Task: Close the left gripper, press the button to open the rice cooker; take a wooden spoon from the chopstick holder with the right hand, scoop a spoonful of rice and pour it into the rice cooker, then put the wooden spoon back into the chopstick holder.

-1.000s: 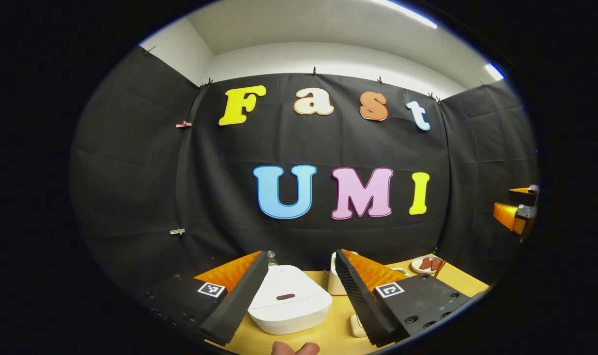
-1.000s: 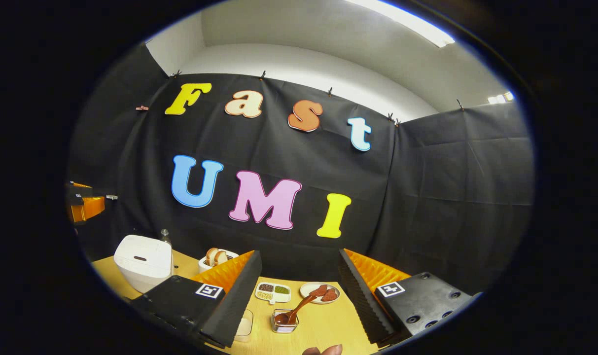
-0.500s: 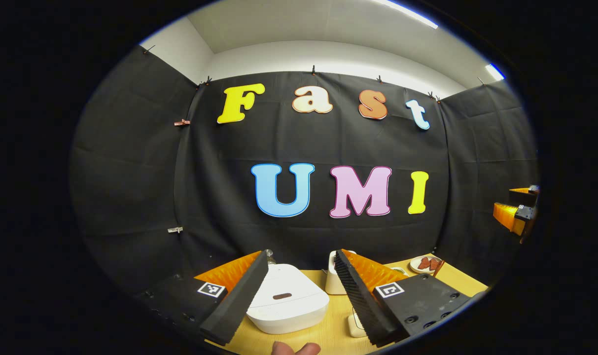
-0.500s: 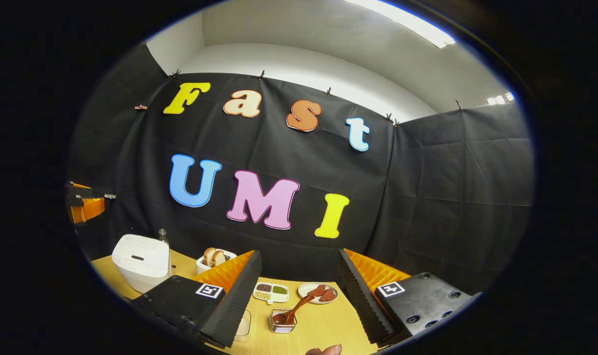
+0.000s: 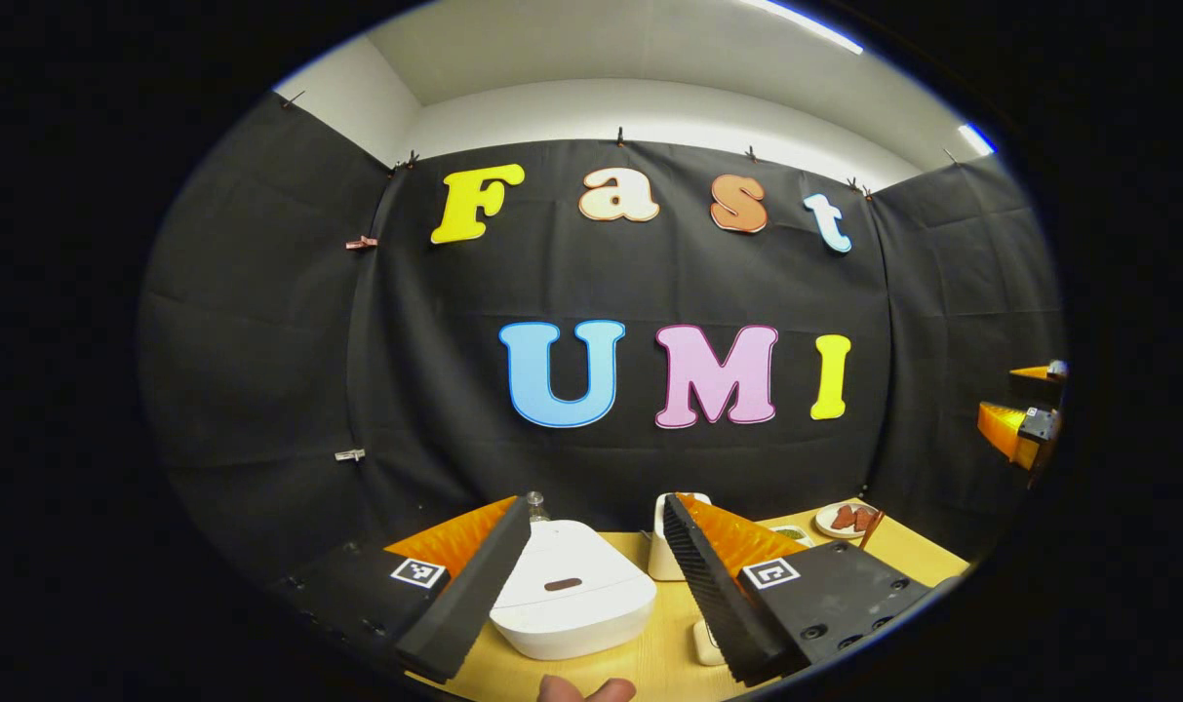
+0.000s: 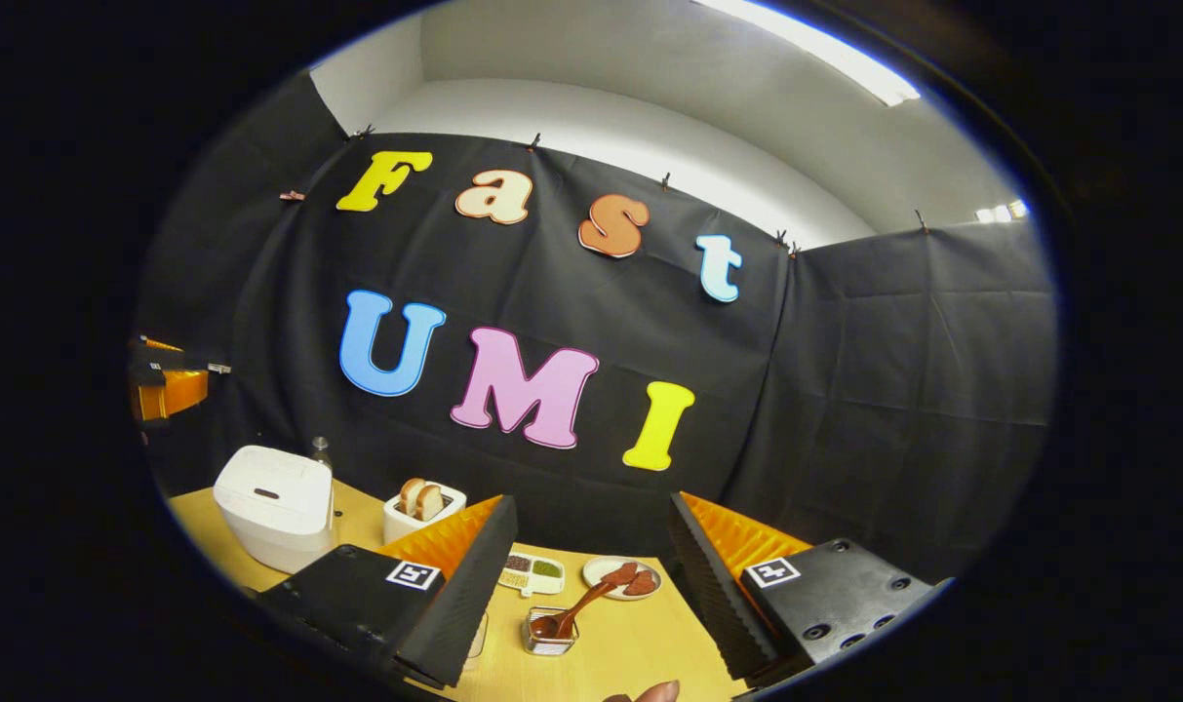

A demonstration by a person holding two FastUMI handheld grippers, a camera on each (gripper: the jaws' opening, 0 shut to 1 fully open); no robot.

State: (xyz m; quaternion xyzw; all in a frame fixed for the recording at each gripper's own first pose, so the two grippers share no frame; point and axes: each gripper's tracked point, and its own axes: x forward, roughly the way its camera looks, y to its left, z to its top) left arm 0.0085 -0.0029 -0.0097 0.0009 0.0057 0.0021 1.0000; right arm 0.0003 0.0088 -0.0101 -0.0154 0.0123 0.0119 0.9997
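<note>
Your left gripper (image 5: 591,575) hangs above the near edge of the table (image 5: 664,653), its jaws wide apart and gripping nothing. Between its fingers you see the white cooker (image 5: 571,590), lid down, with the dark oval button (image 5: 563,585) on top. The cooker stands toward the table's left end, close to the back wall. Just behind it a small bottle (image 5: 536,505) peeks up, and beside the cooker on its right stands a white toaster (image 5: 661,546). Your fingertips (image 5: 586,689) show at the very bottom of the left gripper view.

Your right gripper (image 6: 591,575) is also held above the near edge, farther right, jaws likewise spread with nothing between them. Framed between its fingers is the holder (image 6: 549,631), a small clear box on the table near the front edge, and the spoon (image 6: 573,614) leans in it, handle tilted up toward the back right. Behind the holder lie a divided dish (image 6: 531,573) of grains and a plate (image 6: 621,577) with reddish pieces, side by side. A clear container (image 6: 477,636) sits just left of the holder, mostly hidden by the finger; what it holds I cannot tell.

In the right gripper view the toaster carries two bread slices (image 6: 421,497), and your left gripper appears at the far left edge, well above the table.
</note>
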